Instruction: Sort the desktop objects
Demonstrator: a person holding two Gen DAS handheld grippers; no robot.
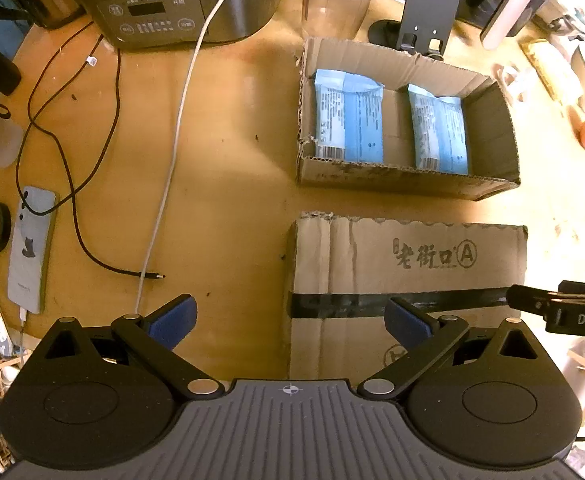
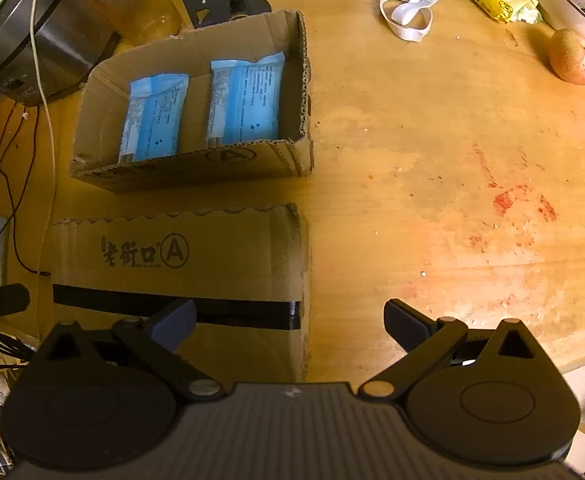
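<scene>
Your left tongs (image 1: 290,322) and right tongs (image 2: 290,322) both gape apart, holding nothing. Just ahead lies the taped flat carton (image 1: 408,264); beyond it the open box (image 1: 488,120) holds two blue packets (image 1: 350,120) side by side. Cables (image 1: 72,184) cross your wooden counter (image 2: 432,160).

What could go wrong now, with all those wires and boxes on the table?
1. The left gripper is open and holds nothing; the black cable and white cable trail loose beside it and might snag a finger.
2. The phone lies at the table's edge with a cable plugged in; a tug could drag it off.
3. The right gripper hovers beside the taped box and might bump it.
</scene>
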